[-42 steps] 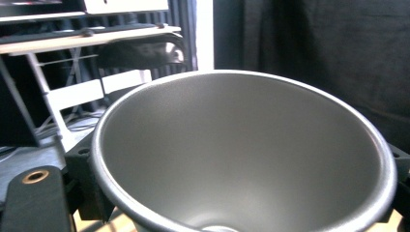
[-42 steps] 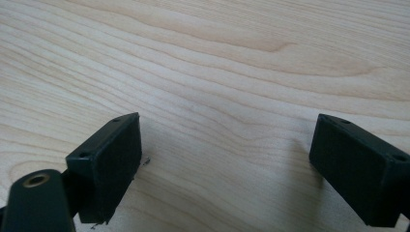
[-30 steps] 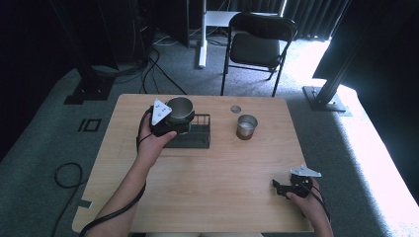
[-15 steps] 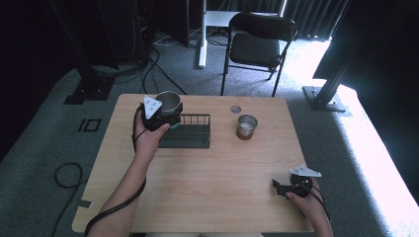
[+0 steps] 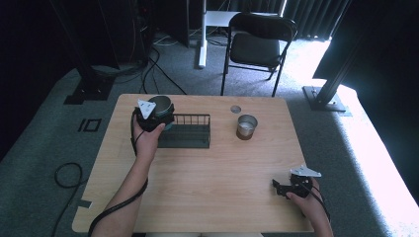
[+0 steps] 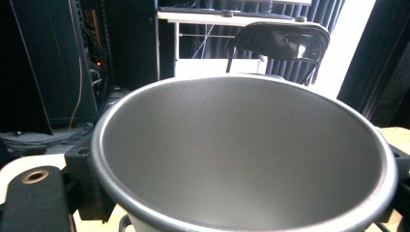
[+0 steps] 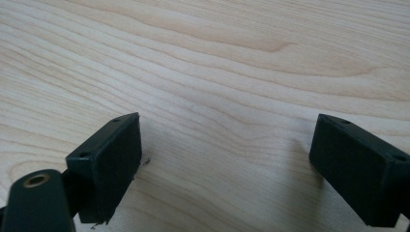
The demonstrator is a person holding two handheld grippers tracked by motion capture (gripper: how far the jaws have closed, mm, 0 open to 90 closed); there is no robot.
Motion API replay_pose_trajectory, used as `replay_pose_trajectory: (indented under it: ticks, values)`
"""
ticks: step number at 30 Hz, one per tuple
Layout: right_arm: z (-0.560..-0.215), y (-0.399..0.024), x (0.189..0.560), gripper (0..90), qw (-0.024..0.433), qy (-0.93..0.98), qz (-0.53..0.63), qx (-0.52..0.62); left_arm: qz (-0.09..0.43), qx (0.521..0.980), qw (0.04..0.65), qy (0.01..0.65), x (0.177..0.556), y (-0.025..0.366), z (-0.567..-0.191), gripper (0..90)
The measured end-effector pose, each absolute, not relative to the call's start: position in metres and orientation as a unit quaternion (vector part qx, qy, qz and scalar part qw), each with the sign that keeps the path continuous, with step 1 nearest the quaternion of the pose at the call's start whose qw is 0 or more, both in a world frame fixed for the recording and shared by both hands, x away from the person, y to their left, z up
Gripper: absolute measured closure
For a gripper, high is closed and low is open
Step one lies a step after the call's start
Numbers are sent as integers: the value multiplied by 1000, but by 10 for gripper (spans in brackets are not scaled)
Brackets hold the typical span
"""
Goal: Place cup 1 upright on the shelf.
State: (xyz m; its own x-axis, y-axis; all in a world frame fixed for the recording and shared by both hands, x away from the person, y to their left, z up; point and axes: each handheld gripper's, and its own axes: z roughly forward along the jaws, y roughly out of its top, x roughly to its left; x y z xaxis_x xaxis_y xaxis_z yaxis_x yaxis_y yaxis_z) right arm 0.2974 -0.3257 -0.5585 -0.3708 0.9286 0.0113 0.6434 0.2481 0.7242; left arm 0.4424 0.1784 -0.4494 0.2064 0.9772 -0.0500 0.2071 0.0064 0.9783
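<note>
At the far left of the desk (image 5: 197, 182), the left tongs (image 5: 157, 116) clamp a grey metal cup (image 5: 161, 104), one jaw on either side of its wall. The cup stands upright, mouth up, and looks empty inside (image 6: 241, 159). It hangs just off the left end of the black wire rack (image 5: 187, 131), whose long axis runs left to right across the desk, so the rack lies immediately to the right of the held cup. The rack appears to hold nothing. Farther right a second metal cup (image 5: 246, 126) stands on the desk, with a small round lid (image 5: 235, 108) just behind it. Near the front right corner, well apart from everything, the right tongs (image 5: 282, 188) rest wide apart over bare wood (image 7: 217, 87), holding nothing.
</note>
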Motion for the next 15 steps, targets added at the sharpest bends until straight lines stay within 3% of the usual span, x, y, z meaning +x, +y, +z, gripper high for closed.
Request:
replay_pose_trajectory:
  ticks: [15]
  values:
    - [-558,-326,297,110,217,760,329,517,382,602,486,505,447,180,-474,130]
